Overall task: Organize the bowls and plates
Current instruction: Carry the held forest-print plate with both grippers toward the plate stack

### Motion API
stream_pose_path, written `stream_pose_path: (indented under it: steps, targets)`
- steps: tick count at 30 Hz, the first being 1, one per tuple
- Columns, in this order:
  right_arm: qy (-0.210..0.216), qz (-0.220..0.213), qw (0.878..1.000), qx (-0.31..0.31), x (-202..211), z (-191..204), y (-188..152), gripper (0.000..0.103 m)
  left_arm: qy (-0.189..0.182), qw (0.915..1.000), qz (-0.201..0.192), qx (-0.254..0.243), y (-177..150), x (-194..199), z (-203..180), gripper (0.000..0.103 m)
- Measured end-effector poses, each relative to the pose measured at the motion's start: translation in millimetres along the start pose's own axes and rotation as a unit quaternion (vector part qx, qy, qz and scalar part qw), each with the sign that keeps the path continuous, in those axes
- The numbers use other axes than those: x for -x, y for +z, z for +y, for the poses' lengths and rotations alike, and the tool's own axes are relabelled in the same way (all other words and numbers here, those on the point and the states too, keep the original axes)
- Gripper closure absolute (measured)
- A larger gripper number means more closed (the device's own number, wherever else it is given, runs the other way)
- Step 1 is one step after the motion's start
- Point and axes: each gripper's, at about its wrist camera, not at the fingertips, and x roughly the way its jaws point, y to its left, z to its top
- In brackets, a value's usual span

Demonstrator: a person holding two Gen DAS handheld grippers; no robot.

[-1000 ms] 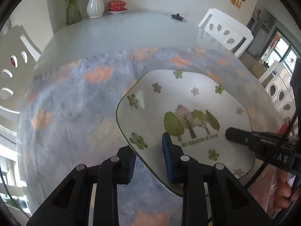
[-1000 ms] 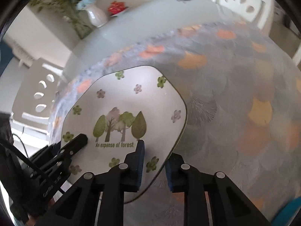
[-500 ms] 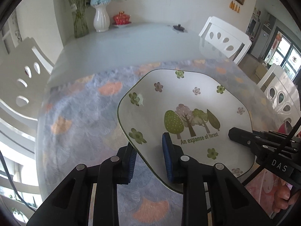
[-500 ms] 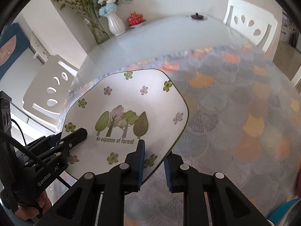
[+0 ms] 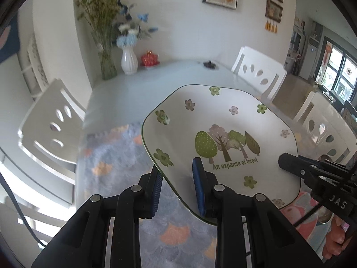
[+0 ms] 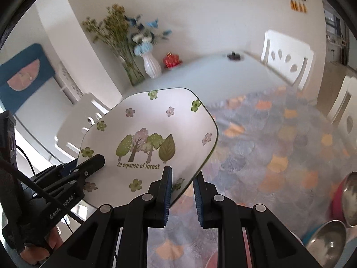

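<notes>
Glazed ceramic fills my left wrist view: the plate [image 5: 225,138], a white, rounded-corner rectangle with a thin green rim, printed with small flowers, four trees and the words "An expanse of forest". My left gripper [image 5: 178,187] is clamped on its rim at 7 o'clock, one blue ribbed pad under the edge, the other on the glossy face. My right gripper [image 5: 312,174] grips the opposite edge at 4 o'clock. The plate hangs clear above the tablecloth [image 5: 116,169], a soft grey-blue fabric with a fan-scale pattern and orange patches. Its long axis runs from 9 o'clock to 4 o'clock, face up, the far edge tipped slightly higher. Beyond, toward 12 o'clock, the bare table top [image 5: 138,89] lies open as far as a white ribbed vase [image 5: 129,63] and a red dish [image 5: 150,59]. White chairs [image 5: 51,129] crowd the table's edges at 9 and 2 o'clock.

From my right wrist, my right gripper [image 6: 181,192] pinches the same plate [image 6: 154,134] at its lower right corner, jaws narrow on the rim. My left gripper [image 6: 84,167] holds the 8 o'clock edge. Open cloth [image 6: 279,147] spreads toward 3 o'clock. At 4 to 5 o'clock sit shiny metal bowls [image 6: 328,241], round, one with a red outside [image 6: 339,196].
</notes>
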Motion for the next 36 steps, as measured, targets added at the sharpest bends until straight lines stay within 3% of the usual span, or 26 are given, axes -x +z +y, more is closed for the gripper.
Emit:
stream_pose_path:
  steps: [4,7,11,14,16,18,20,23,25,27,29,30,32,36]
  targets:
    - [0.002,-0.027,1.0,0.015,29.4,5.8,-3.9,0.085,-0.002,0.9997,-0.024,-0.005,-3.1,21.3,-6.3,0.079]
    - [0.006,-0.005,1.0,0.002,25.7,2.0,-12.0,0.085,0.003,1.0,-0.006,-0.003,-16.3,18.3,-8.4,0.079]
    - [-0.001,0.042,0.999,-0.012,3.1,-4.1,-41.2,0.085,0.0,0.9991,0.043,0.004,-52.5,-4.2,-2.4,0.079]
    - [-0.009,0.097,0.995,-0.024,-29.2,-7.8,-69.3,0.085,-0.015,0.9934,0.111,0.022,-89.5,-37.1,13.2,0.078]
    - [-0.018,0.133,0.99,-0.042,-52.4,-11.5,-87.9,0.085,-0.015,0.9899,0.136,0.037,-109.2,-52.4,24.1,0.082]
    - [-0.036,0.161,0.986,-0.039,-74.3,-10.0,-106.9,0.091,-0.011,0.9884,0.15,0.022,-129.3,-64.0,28.4,0.084]
    - [-0.059,0.144,0.988,0.0,-78.1,5.4,-111.2,0.09,-0.004,0.9873,0.159,-0.001,-137.7,-69.3,26.8,0.083]
    - [-0.084,0.134,0.987,-0.009,-86.4,3.8,-105.2,0.089,-0.017,0.9893,0.145,-0.006,-134.5,-70.4,31.3,0.08]
    - [-0.09,0.127,0.988,-0.019,-89.7,0.1,-101.4,0.088,-0.008,0.9893,0.145,0.013,-127.0,-78.6,42.0,0.069]
    - [-0.102,0.122,0.987,-0.007,-94.6,1.8,-96.8,0.081,-0.009,0.9869,0.154,0.047,-124.8,-91.3,54.6,0.06]
    - [-0.099,0.119,0.988,0.018,-99.4,7.6,-92.2,0.057,-0.034,0.9791,0.174,0.099,-123.4,-105.8,66.8,0.059]
    - [-0.094,0.118,0.988,0.028,-100.8,9.7,-91.8,0.051,-0.049,0.9739,0.184,0.123,-122.7,-112.9,71.3,0.06]
    - [-0.085,0.118,0.989,0.037,-107.4,11.4,-86.8,0.035,-0.064,0.973,0.182,0.126,-123.0,-115.2,69.6,0.061]
    - [-0.082,0.128,0.987,0.044,-124.0,4.4,-77.6,0.027,-0.074,0.9753,0.181,0.102,-122.8,-118.4,58.4,0.062]
